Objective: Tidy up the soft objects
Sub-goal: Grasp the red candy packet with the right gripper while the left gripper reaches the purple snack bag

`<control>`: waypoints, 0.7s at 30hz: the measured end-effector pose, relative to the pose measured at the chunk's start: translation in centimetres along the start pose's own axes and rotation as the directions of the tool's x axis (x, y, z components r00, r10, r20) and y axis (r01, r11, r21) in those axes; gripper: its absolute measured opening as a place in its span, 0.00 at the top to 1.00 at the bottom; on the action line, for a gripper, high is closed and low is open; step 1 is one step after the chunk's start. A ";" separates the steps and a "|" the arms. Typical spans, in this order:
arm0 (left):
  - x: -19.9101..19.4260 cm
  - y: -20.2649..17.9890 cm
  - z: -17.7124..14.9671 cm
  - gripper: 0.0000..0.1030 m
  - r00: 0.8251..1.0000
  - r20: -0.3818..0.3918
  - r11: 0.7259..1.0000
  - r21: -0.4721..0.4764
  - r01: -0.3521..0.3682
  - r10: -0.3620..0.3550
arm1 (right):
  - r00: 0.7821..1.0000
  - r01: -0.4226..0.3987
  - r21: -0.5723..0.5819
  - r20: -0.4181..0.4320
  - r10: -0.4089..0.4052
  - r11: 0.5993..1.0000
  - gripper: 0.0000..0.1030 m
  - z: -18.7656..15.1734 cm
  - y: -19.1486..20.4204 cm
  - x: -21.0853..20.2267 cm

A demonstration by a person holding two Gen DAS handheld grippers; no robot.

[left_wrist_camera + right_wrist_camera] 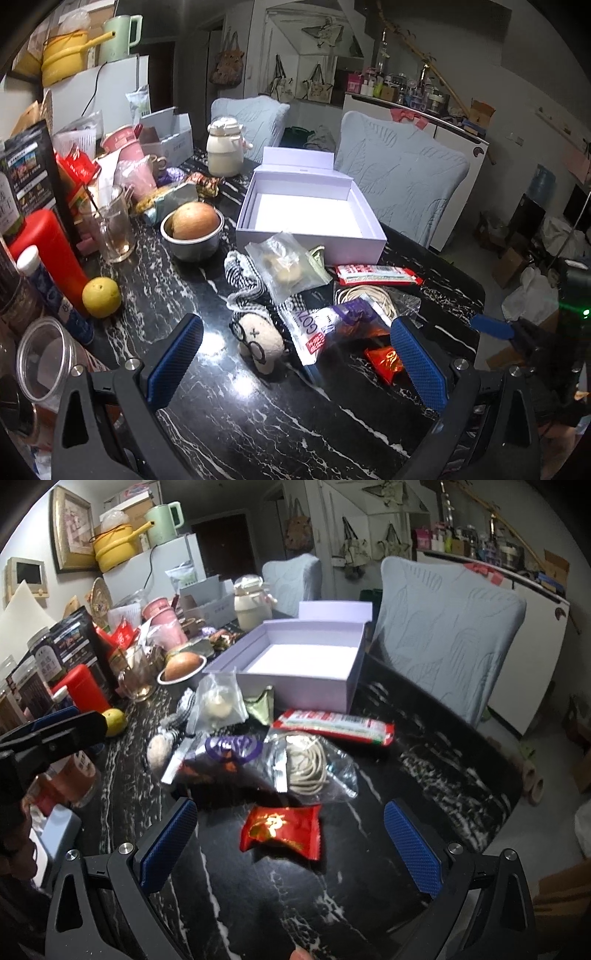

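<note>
An open lavender box (pixel 306 218) (pixel 295 661), empty, stands on the black marble table. In front of it lie soft items: a small plush doll with glasses and a striped scarf (pixel 258 341) (pixel 159 751), a clear zip bag (pixel 286 264) (pixel 218 703), a purple snack bag (pixel 332 328) (pixel 229 755), a long red packet (pixel 376 275) (pixel 332 725), a bagged white cord (pixel 373 297) (pixel 306 764) and a red candy packet (pixel 384 360) (pixel 282 830). My left gripper (pixel 295 363) is open just before the doll. My right gripper (pixel 290 842) is open around the red candy packet.
Table's left side is crowded: metal bowl with an onion (pixel 194 229), glass mug (pixel 112 229), lemon (pixel 101 297), red container (pixel 51 251), jars, cream kettle (pixel 225 147). Two blue-covered chairs (pixel 399 170) stand behind. The table edge (pixel 498 812) runs at right.
</note>
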State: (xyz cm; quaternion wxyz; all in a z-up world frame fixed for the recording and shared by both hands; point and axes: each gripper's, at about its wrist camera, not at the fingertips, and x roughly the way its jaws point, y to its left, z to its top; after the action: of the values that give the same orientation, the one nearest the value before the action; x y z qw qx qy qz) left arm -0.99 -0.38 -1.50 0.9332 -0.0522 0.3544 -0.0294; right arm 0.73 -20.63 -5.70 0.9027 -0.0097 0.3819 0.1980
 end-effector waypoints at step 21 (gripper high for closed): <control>1.9 1.5 -1.5 0.00 0.998 -0.057 0.997 -0.078 -0.017 0.012 | 0.989 -0.016 -0.059 -0.149 0.007 0.998 0.31 -2.4 0.7 7.2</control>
State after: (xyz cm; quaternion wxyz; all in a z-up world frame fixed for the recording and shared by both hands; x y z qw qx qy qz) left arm -0.51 0.83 -4.08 0.9202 -0.0855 0.3820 -0.0102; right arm 3.39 -17.81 -12.30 0.8700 -0.0495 0.4419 0.2133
